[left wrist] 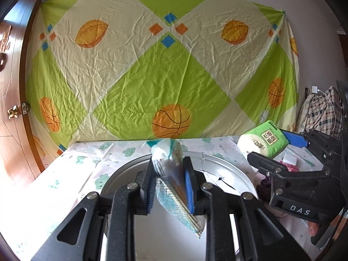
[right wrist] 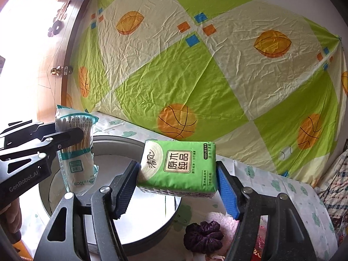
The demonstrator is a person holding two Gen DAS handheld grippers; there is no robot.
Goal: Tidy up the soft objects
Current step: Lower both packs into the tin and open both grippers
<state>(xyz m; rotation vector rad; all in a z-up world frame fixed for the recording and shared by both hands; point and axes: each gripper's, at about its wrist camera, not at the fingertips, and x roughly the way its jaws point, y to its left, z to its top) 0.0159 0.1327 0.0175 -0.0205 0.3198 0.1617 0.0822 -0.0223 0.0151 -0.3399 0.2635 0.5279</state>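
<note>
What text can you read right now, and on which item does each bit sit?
"DAS": on the right gripper body.
"GenRobot.AI": on the left gripper body.
"原木纯品", beside a cursive brand mark I can't read: on the green tissue pack; its fine print is too small.
"10cm": on the cotton swab bag; its printed number rows are too blurred.
</note>
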